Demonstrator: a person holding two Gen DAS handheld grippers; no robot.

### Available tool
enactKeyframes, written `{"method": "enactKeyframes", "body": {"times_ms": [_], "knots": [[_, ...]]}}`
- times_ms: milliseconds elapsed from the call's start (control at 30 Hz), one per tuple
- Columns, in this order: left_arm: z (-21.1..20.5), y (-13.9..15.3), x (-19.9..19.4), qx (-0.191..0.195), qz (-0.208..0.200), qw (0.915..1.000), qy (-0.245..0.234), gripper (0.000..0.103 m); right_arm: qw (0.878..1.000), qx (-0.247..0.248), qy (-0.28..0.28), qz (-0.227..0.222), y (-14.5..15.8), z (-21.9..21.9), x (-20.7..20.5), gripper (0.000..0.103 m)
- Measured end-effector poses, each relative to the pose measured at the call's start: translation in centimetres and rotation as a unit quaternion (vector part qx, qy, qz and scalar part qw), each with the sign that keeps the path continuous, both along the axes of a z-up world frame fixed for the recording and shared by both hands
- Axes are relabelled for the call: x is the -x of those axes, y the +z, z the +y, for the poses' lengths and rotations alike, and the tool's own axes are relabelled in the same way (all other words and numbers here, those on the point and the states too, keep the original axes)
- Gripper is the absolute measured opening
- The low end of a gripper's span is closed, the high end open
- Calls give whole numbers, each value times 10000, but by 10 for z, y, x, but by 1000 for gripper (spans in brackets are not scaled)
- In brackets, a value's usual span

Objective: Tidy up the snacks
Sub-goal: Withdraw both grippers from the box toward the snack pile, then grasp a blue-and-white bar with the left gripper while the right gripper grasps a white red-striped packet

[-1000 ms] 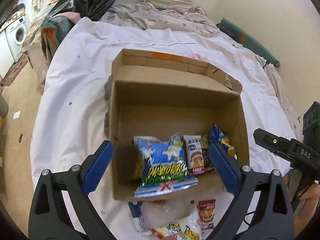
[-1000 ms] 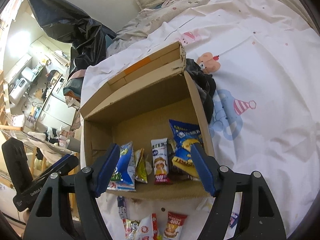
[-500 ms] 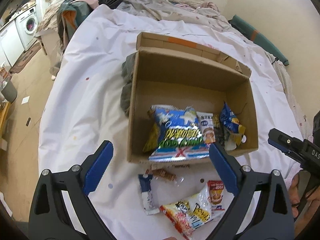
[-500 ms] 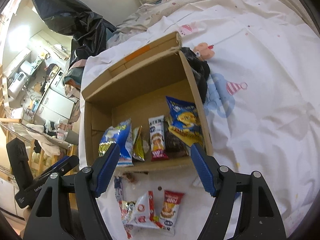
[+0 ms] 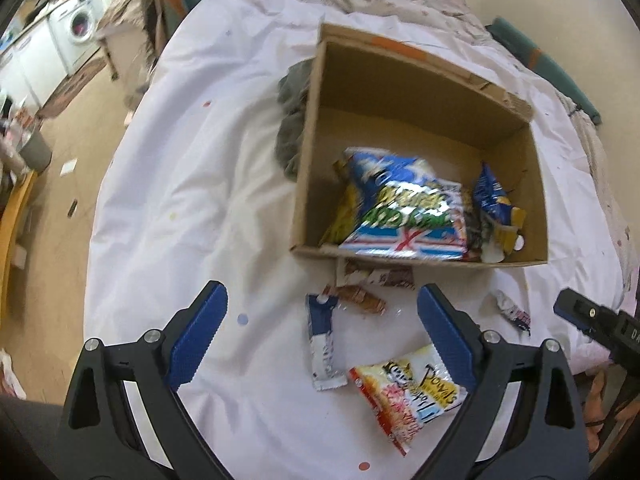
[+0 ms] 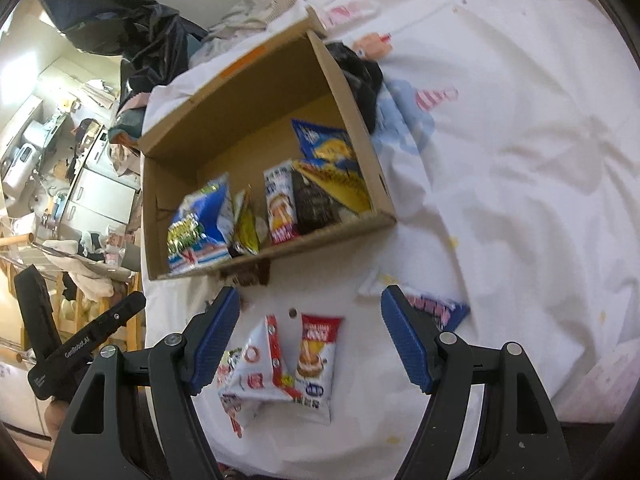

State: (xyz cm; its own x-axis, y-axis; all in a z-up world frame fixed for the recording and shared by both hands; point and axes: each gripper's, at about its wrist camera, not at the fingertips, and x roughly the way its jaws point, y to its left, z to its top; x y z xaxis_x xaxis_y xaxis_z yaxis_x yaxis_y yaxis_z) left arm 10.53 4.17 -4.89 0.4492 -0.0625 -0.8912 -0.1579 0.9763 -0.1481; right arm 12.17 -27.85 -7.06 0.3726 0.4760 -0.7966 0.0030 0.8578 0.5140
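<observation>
We see a cardboard box (image 5: 420, 152) lying open on a white sheet (image 5: 192, 184) spread over a bed. Inside it, packets crowd the near wall: a big blue bag (image 5: 404, 216) leaning on the left, a red-and-white packet (image 6: 280, 204) in the middle, and a blue-and-yellow bag (image 6: 328, 148) on the right. A dark cloth (image 5: 292, 120) is bunched against the box's left outer wall.

More snacks lie loose on the sheet just near of the box. A brown wrapper (image 5: 360, 300) sits close to the box wall, with a blue-and-white stick pack (image 5: 322, 340) beside it and a white-and-yellow bag (image 5: 408, 392) nearest to us. From the right view we also make out a red-topped sachet (image 6: 316, 360) touching that white bag, and a blue-edged packet (image 6: 436, 308) further right.

Our left gripper (image 5: 320, 344) hangs above the loose snacks with its jaws set wide; they have just narrowed slightly, and the stick pack lies below the gap, untouched. Our right gripper (image 6: 310, 340) is likewise parted, gripping nothing, with the sachet and white bag under it. Each gripper shows at the edge of the other's view.
</observation>
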Motion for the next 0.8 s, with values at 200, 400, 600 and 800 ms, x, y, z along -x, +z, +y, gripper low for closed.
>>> {"method": "enactKeyframes", "body": {"times_ms": [200, 400, 600, 800], "knots": [[6, -34, -2, 162, 643, 9977, 170, 74, 9998, -48, -74, 182, -9, -4, -1, 76], [-7, -77, -11, 287, 1270, 9914, 111, 49, 9997, -138, -45, 193, -8, 1, -4, 76], [-25, -102, -15, -40, 1598, 9871, -124, 15, 9996, -117, 0, 258, -12, 4, -5, 76], [-16, -85, -10, -122, 1445, 9894, -12, 15, 9980, -379, 220, 463, -20, 14, -7, 76]]}}
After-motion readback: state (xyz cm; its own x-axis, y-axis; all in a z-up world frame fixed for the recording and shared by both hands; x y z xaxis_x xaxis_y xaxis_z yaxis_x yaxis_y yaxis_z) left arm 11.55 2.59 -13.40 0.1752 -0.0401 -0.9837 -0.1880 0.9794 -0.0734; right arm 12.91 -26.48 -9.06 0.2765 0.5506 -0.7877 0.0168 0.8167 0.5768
